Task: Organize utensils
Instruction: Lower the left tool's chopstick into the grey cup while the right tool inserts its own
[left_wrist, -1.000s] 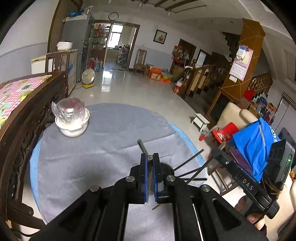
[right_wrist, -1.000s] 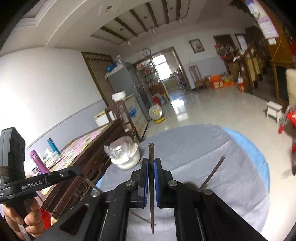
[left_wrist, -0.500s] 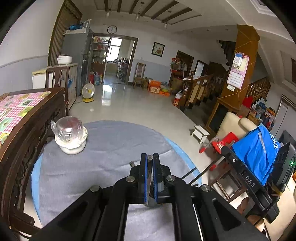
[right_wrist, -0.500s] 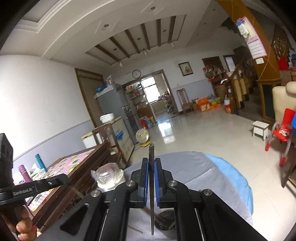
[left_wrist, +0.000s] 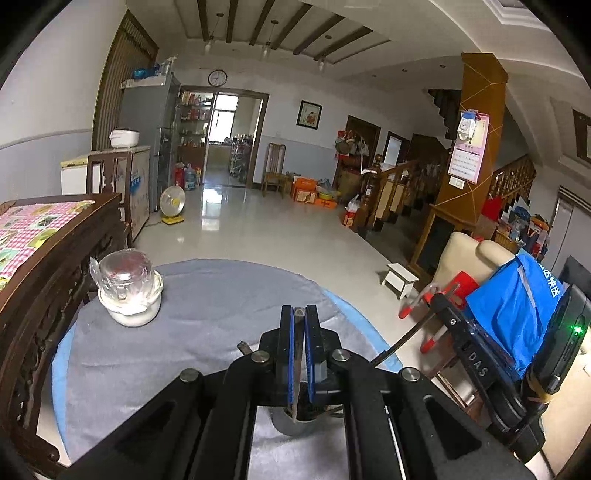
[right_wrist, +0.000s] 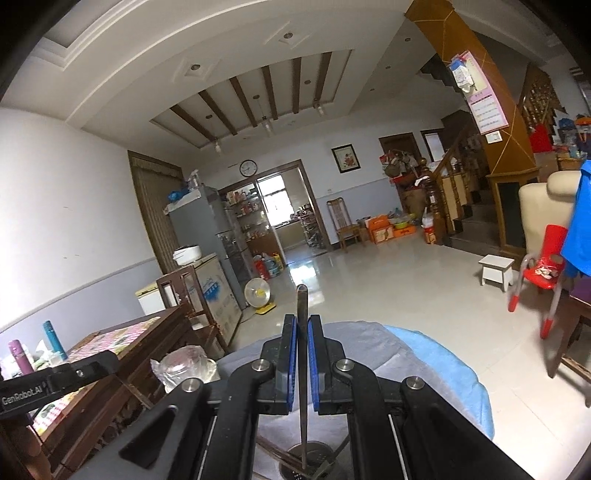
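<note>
I hold one slim metal utensil (left_wrist: 298, 354) pinched flat in my left gripper (left_wrist: 299, 314) and a second metal utensil (right_wrist: 302, 332) clamped in my right gripper (right_wrist: 302, 325), both raised above the round table (left_wrist: 207, 317) with their lower ends hanging just over a steel holder (left_wrist: 295, 424). In the right wrist view that holder (right_wrist: 306, 458) already takes a few dark sticks, so by my reading the sorting is under way, with these two pieces not yet dropped in. One more dark stick (left_wrist: 402, 339) juts out past the table's right edge, near my right-hand tool; I cannot tell what bears it. The table wears a grey cloth over a blue one, bare but for a plastic-wrapped glass jar (left_wrist: 125, 284) sitting in a white bowl at the left. Beyond lies a wide tiled hall: a carved wooden bench (left_wrist: 55, 258) beside the table, a small fan (left_wrist: 172, 201), a wall clock (left_wrist: 217, 78), a staircase and a red child's chair (right_wrist: 543, 273).
</note>
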